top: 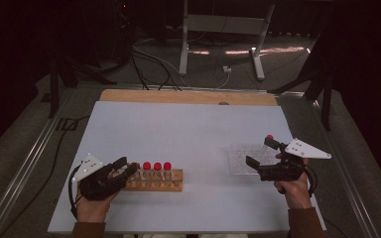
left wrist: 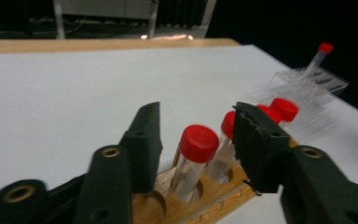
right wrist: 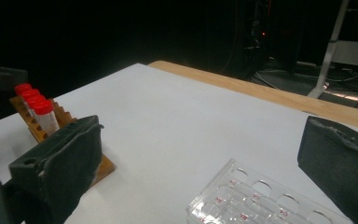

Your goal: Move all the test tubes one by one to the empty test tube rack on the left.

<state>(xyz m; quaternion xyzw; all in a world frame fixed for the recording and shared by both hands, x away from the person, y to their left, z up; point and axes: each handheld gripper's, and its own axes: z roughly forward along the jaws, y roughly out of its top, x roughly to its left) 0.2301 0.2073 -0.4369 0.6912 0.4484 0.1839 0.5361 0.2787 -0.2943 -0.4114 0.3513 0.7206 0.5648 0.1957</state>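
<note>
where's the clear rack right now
In the high view the clear rack lies on the table's right side, just ahead of the right gripper, with one red-capped tube standing in it.

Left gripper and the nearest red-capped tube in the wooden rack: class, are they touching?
Apart. The left gripper view shows the left gripper open, bare gaps either side of the tube.
</note>
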